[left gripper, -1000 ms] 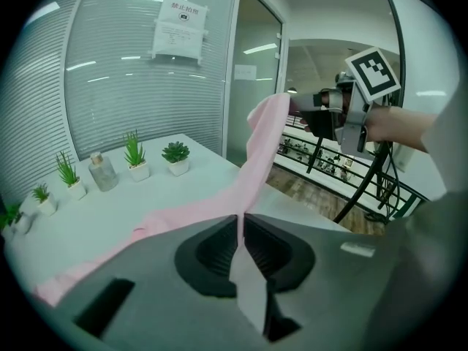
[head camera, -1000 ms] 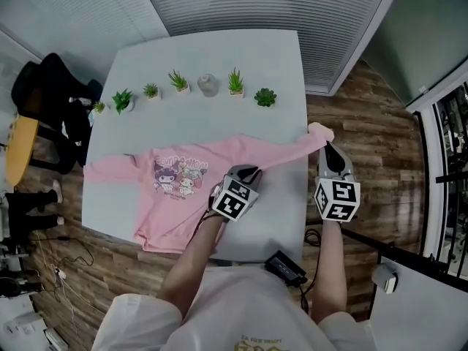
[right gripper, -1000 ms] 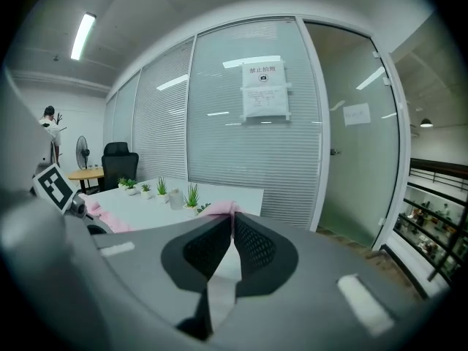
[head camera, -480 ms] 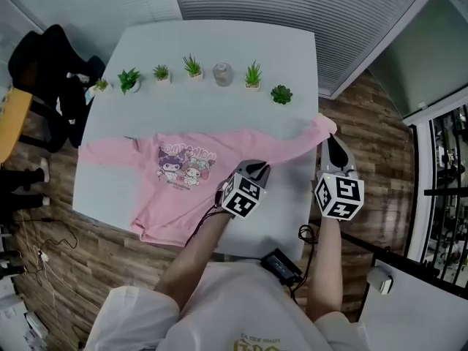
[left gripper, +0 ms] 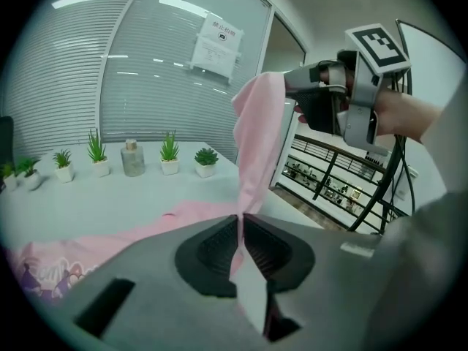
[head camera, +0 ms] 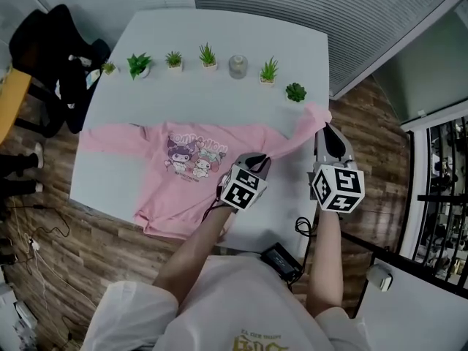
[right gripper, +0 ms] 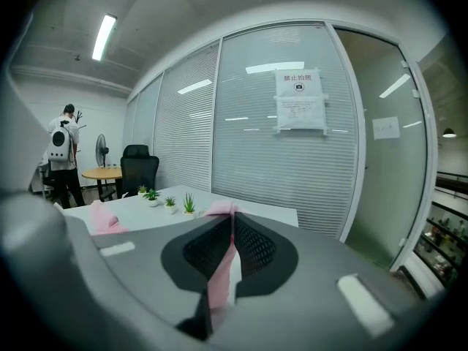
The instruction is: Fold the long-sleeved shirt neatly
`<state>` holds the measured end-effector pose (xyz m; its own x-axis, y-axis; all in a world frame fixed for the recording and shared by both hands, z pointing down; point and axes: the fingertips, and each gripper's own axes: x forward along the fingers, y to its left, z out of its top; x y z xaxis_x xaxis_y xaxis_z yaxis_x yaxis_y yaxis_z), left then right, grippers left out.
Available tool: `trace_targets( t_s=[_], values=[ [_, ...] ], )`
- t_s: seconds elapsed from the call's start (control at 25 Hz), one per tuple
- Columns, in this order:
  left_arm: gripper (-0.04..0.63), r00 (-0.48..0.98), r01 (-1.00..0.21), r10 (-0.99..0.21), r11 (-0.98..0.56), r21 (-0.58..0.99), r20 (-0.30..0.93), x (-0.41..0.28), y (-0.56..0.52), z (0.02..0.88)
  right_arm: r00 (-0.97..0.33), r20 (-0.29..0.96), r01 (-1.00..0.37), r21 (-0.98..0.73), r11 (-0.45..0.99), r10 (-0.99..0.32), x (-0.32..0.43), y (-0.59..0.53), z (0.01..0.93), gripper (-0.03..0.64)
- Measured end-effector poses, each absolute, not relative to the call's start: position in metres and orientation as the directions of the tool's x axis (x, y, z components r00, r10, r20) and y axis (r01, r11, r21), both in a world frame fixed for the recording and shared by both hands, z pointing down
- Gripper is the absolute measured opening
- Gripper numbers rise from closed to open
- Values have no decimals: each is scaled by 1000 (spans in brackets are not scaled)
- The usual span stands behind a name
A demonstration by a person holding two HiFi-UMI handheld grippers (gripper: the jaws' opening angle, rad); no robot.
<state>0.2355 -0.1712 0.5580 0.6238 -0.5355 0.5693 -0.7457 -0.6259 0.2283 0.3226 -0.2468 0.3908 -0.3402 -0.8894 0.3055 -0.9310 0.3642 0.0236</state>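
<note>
White tabletop [head camera: 219,97] is lined along its far side by small potted plants [head camera: 208,55], and the pink long-sleeved shirt [head camera: 194,185] is spread print-up across it. Its right sleeve [head camera: 296,130] is lifted off the surface. The cuff end is pinched in the closed jaws of the right gripper [head camera: 325,129], and the sleeve nearer the body is clamped tight by the left gripper [head camera: 260,159].
</note>
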Motion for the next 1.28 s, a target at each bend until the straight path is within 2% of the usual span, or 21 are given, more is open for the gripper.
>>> trace_targets(
  t_s=[0.52,1.28],
  values=[
    [32,669,-732,-547,-602,319,503,219,-162,551,-538,322,-805,75,588,-779,213,-247,376,23],
    [31,645,-764,-614,-500,408,455,170,-168,559,-675,393,-633,128,764,-625,85,-238,386,23]
  ],
)
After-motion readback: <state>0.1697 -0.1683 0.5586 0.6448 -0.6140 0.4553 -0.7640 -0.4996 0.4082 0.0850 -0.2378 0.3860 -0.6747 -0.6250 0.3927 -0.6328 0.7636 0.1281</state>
